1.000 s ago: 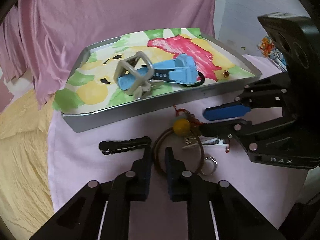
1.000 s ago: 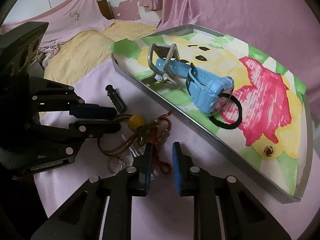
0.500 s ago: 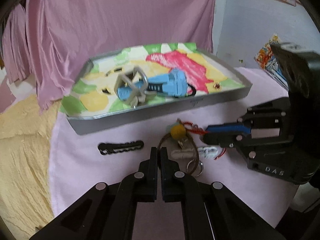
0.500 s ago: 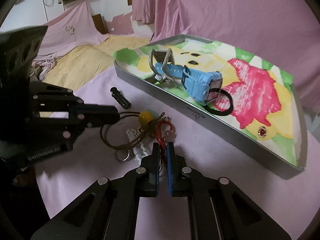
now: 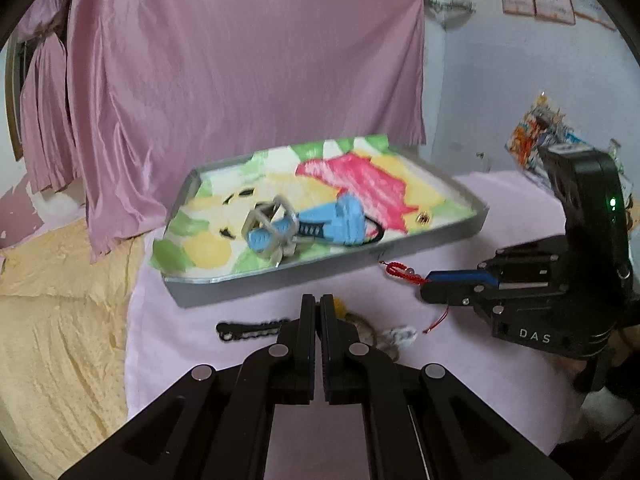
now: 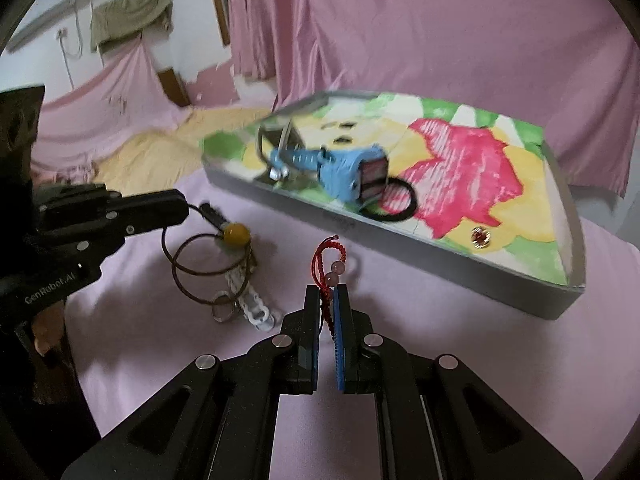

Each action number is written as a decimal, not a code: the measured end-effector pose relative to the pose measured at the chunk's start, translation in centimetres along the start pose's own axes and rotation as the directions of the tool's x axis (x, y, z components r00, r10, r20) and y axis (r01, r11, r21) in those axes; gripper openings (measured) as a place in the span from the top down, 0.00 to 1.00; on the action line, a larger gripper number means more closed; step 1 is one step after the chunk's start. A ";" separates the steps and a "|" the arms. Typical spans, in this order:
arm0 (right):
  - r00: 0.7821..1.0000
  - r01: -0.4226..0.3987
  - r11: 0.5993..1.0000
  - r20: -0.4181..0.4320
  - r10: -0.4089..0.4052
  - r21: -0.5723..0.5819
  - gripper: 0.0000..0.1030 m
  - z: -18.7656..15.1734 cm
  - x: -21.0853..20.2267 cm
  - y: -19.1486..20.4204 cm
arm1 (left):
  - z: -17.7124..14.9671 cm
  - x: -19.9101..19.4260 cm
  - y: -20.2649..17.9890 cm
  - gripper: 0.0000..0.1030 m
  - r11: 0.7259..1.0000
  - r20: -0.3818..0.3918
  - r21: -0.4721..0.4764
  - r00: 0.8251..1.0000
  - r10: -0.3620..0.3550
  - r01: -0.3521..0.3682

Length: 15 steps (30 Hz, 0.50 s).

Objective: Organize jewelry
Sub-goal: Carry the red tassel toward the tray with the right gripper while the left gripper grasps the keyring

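My right gripper (image 6: pixel 327 294) is shut on a red cord bracelet (image 6: pixel 330 264) with two pink beads and holds it above the pink cloth; the gripper also shows in the left wrist view (image 5: pixel 430 283), with the red cord (image 5: pixel 400 270) sticking out. My left gripper (image 5: pixel 317 304) is shut on the brown cord necklace (image 6: pixel 200 258) with a yellow bead (image 6: pixel 236 232), lifting its loop; the gripper shows in the right wrist view (image 6: pixel 178 206). The grey tray (image 5: pixel 320 276) holds a blue watch (image 5: pixel 336 224), a silver clip (image 5: pixel 272 228), a black hair tie (image 6: pixel 396 202) and a small red-stone earring (image 6: pixel 480 236).
A black hair clip (image 5: pixel 248 330) lies on the cloth in front of the tray. A white chain (image 6: pixel 256 308) and a metal ring (image 6: pixel 222 308) lie under the necklace. Yellow bedding (image 5: pixel 60 320) lies to the left. A pink curtain (image 5: pixel 240 60) hangs behind.
Both grippers closed from open, the right on the red bracelet, the left on the brown necklace. Both then rose and pulled apart, separating the red bracelet from the tangled pile.
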State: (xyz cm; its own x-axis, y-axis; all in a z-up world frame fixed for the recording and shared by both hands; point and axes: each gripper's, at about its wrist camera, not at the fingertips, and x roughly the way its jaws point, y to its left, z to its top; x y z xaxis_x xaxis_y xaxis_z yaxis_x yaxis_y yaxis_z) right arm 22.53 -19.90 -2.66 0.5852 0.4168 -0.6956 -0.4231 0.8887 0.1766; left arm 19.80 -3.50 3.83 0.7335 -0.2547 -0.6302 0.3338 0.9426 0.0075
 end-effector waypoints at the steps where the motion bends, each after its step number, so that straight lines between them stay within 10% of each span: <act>1: 1.000 -0.002 1.000 0.007 0.002 0.006 0.94 0.0 -0.1 0.0 | 0.3 -0.2 -0.1 0.98 1.000 0.012 -0.001 1.000 -0.008 0.008; 15: 0.986 0.000 0.996 0.168 -0.016 0.093 0.94 2.0 -3.4 -2.0 | 5.5 -1.6 -0.8 0.98 0.999 0.132 -0.028 0.991 -0.014 0.018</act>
State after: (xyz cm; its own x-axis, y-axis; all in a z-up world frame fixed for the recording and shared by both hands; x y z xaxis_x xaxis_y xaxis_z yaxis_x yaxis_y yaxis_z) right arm 22.76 -22.70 0.78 0.6998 0.4288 -0.5714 -0.3569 0.9027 0.2403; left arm 21.59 -5.04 9.09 0.8002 -0.2943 -0.5226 0.3300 0.9436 -0.0261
